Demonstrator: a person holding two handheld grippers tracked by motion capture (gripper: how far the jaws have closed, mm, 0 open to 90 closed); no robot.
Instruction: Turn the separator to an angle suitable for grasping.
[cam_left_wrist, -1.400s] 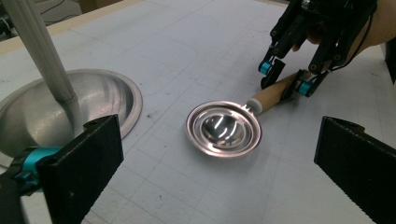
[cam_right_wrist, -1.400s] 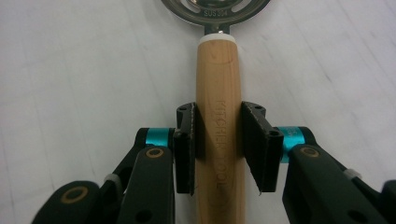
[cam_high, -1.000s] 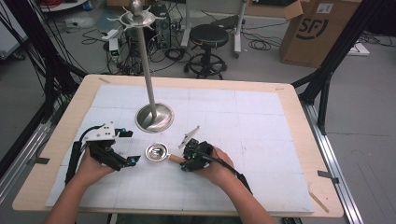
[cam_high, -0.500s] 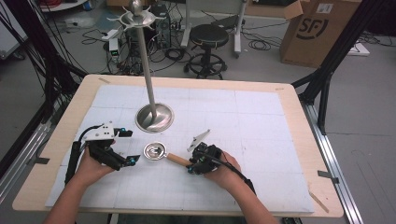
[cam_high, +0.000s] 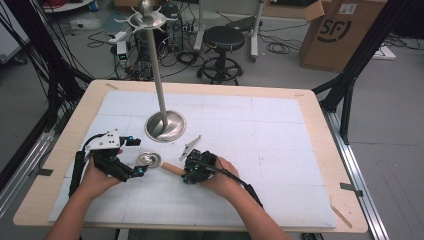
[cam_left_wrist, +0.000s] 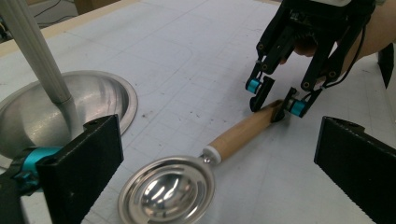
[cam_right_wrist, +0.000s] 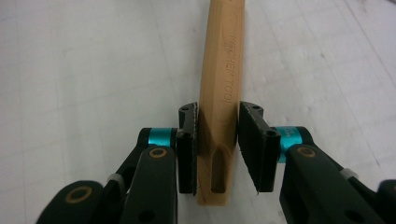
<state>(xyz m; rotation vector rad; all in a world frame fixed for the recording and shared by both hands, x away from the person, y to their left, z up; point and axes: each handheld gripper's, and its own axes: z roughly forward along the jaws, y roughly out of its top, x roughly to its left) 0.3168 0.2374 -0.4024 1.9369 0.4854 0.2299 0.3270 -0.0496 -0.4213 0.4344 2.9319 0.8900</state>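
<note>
A ladle lies flat on the white mat, its shiny metal bowl (cam_high: 150, 159) (cam_left_wrist: 166, 193) to the left and its wooden handle (cam_high: 172, 169) (cam_left_wrist: 243, 133) (cam_right_wrist: 222, 93) pointing right. My right gripper (cam_high: 186, 175) (cam_left_wrist: 275, 105) (cam_right_wrist: 218, 149) has just been closing, and its pads now squeeze the slotted end of the handle, low on the mat. My left gripper (cam_high: 137, 171) (cam_left_wrist: 219, 177) hovers just left of the bowl. It is open wide, with the bowl ahead of its jaws and untouched.
A tall metal stand rises from a round dished base (cam_high: 165, 126) (cam_left_wrist: 28, 112) just behind the ladle, with hooks on its top (cam_high: 146, 17). White mat (cam_high: 260, 135) stretches to the right, and the wooden table rim (cam_high: 320, 125) frames it.
The right gripper went right, then came back left with its jaws closed on the handle's end. The ladle slid a little left. The left hand stayed put.
</note>
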